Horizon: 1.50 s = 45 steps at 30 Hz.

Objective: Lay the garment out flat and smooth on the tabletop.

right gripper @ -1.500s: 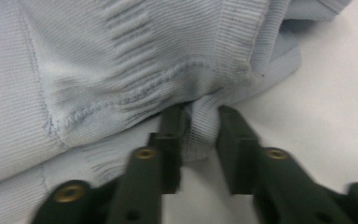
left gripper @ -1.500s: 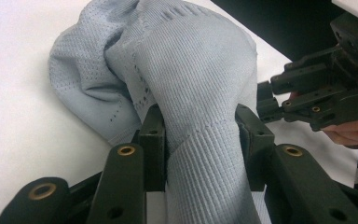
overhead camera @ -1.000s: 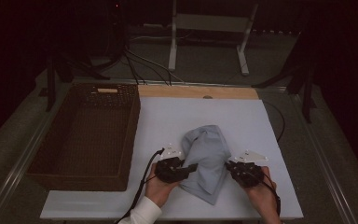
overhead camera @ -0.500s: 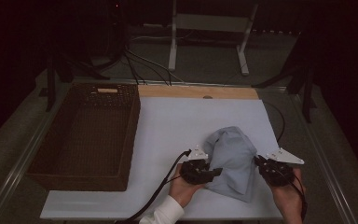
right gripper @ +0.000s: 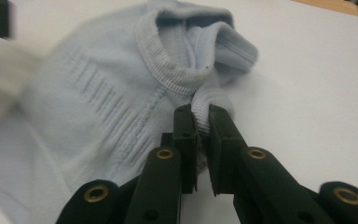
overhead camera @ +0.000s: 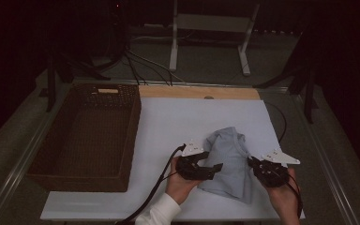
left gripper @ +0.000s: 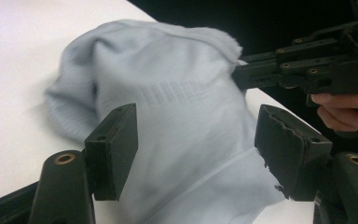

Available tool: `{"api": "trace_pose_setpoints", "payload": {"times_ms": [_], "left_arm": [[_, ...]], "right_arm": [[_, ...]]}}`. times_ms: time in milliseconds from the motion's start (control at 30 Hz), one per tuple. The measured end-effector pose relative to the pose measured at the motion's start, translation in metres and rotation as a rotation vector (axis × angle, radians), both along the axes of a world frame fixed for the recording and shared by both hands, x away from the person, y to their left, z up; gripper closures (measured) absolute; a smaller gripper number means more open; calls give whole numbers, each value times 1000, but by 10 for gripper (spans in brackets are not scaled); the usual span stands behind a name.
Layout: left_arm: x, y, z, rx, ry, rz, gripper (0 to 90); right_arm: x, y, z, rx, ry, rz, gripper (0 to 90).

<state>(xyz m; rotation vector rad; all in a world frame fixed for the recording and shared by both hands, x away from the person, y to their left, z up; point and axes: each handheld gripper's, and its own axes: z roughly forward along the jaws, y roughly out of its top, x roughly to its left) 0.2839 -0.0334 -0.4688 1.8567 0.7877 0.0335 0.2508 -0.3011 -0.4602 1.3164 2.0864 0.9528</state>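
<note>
A pale blue knitted garment (overhead camera: 229, 157) lies crumpled on the white board (overhead camera: 178, 117) near its front right. My right gripper (overhead camera: 253, 162) is at its right edge, shut on the ribbed hem (right gripper: 200, 100). In the right gripper view my right gripper (right gripper: 200, 121) pinches that hem between its pads. My left gripper (overhead camera: 215, 168) is at the garment's left side. Its jaws have just been opening and stand apart over the garment (left gripper: 168, 93), and the pads (left gripper: 116, 149) do not press on it. The left gripper view also shows the right gripper (left gripper: 242, 74) on the cloth's far edge.
A dark wicker basket (overhead camera: 132, 136) stands on the left side of the board. A wooden strip (overhead camera: 197, 92) runs along the board's far edge. Beyond it are a white stand's legs (overhead camera: 173, 56) and cables on the floor.
Both hands carried the garment to the right across the board. The left gripper has since opened and let go of the cloth, while the right gripper stays shut on the hem.
</note>
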Motion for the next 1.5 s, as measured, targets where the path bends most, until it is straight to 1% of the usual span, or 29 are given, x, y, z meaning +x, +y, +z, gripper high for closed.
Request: {"api": "trace_pose_setpoints", "payload": {"times_ms": [133,200,333,500,600,700,833,1000,1067,1133,1367,1433,1500], "left_arm": [[3,-10,1,0,-11,-19,314],[4,-13,2,-2,-18,-22,316],[6,-13,6,-14,-34,-13,316],[12,-7,13,-15,-51,15,320],[14,-4,16,-18,-58,26,321],[16,-3,19,-12,-65,33,320],[19,-2,18,1,-67,52,311],[21,-1,17,33,-74,71,306],[21,-1,17,46,-79,69,310],[21,-2,16,69,-94,73,327],[20,-2,15,94,-104,74,366],[19,-2,14,98,-100,64,409],[18,-2,15,107,-101,49,484]], "right_arm": [[0,4,3,61,-10,41,837],[-1,8,4,84,-20,71,837],[0,20,7,102,-36,123,837],[-1,35,8,108,-48,182,837],[-2,43,7,111,-47,209,837],[-2,49,6,115,-45,236,837],[-4,58,5,107,-45,265,836],[-4,63,4,108,-41,285,836],[-4,66,3,108,-38,299,835],[-4,69,2,98,-36,311,835],[-5,71,2,98,-34,315,833],[-5,71,2,97,-33,319,833],[-5,72,2,92,-31,324,832]]}}
